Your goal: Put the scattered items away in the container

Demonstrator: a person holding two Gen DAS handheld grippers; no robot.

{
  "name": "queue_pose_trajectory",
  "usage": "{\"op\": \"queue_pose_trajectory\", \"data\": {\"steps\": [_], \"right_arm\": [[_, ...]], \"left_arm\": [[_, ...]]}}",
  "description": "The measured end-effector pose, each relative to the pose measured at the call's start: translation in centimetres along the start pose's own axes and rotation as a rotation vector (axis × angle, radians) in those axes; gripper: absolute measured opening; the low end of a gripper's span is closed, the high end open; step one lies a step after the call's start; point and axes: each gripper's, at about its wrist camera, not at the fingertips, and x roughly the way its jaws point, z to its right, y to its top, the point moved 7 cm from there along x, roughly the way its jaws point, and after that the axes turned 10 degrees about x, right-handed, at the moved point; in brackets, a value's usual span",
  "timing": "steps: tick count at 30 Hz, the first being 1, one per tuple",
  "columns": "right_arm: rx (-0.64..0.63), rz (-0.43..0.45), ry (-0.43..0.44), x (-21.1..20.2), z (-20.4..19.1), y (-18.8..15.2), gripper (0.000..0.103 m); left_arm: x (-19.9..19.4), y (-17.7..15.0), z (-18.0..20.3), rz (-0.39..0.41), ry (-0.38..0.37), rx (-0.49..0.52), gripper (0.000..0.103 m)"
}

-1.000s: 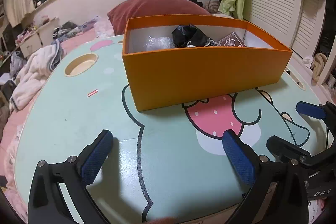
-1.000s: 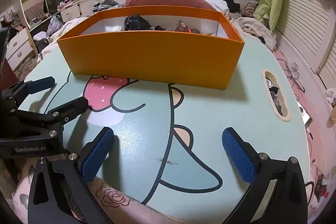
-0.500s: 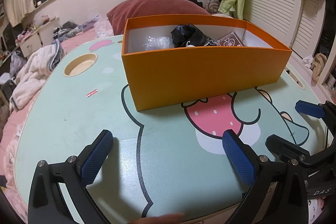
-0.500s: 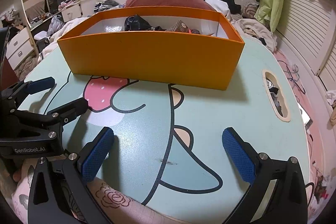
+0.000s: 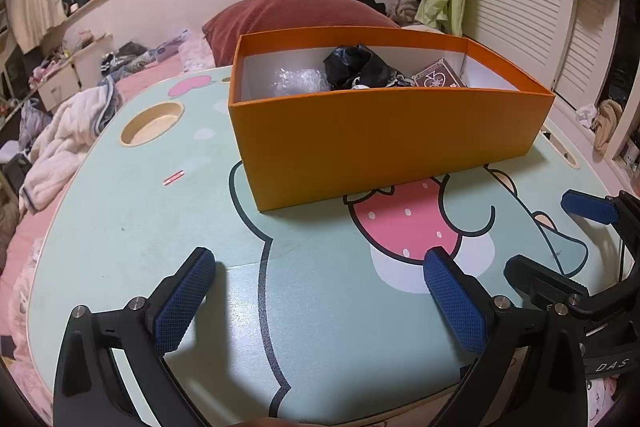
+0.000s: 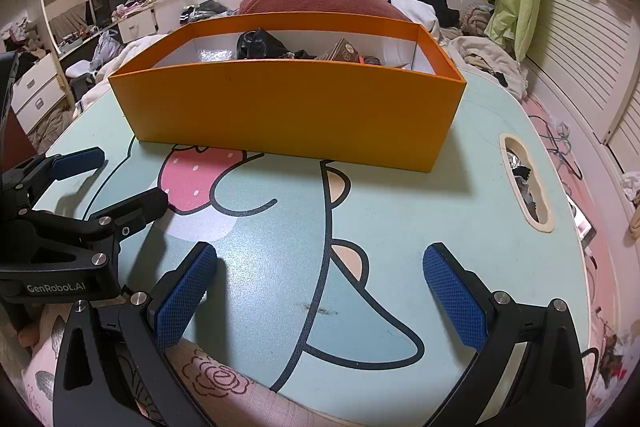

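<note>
The orange cardboard box (image 5: 384,143) sits on the table (image 5: 120,227) well beyond both grippers. The left gripper (image 5: 320,301) and right gripper (image 6: 320,297) hover with jaws spread, empty. Inside lie a crumpled black bag (image 5: 356,67) and a card pack (image 5: 438,79).

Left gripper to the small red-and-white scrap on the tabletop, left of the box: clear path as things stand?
Probably yes. The left gripper is open and empty, and the scrap lies flat on bare tabletop ahead and to its left. The orange box sits off to the right, not between them.

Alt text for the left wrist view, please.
An orange box on a mint cartoon-print table holds a black bag, clear plastic wrap and a card pack. The left gripper is open and empty in the foreground.
</note>
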Motion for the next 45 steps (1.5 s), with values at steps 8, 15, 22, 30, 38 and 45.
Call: {"op": "queue_pose_trajectory", "data": {"steps": [8, 15, 22, 30, 38, 45], "right_arm": [[0.000, 0.003, 0.009, -2.3, 0.2, -1.5, 0.102], [-0.006, 0.001, 0.016, -2.5, 0.5, -1.6, 0.102], [-0.023, -0.002, 0.018, -2.4, 0.7, -1.4, 0.102], [-0.035, -0.024, 0.019, -2.1, 1.4, -1.1, 0.102], [-0.062, -0.032, 0.015, -1.8, 1.4, -0.8, 0.102], [-0.069, -0.037, 0.013, -1.6, 1.6, -0.6, 0.102]], "left_arm": [[0.0, -0.1, -0.1, 0.003, 0.004, 0.000, 0.103], [-0.3, 0.0, 0.1, 0.003, 0.012, -0.004, 0.103], [-0.3, 0.0, -0.2, -0.005, 0.010, -0.022, 0.103], [0.3, 0.1, -0.4, -0.022, 0.002, -0.033, 0.103], [1.2, 0.0, -1.0, -0.033, -0.018, -0.053, 0.103], [1.5, -0.1, -1.0, -0.043, -0.024, -0.057, 0.103]]}}
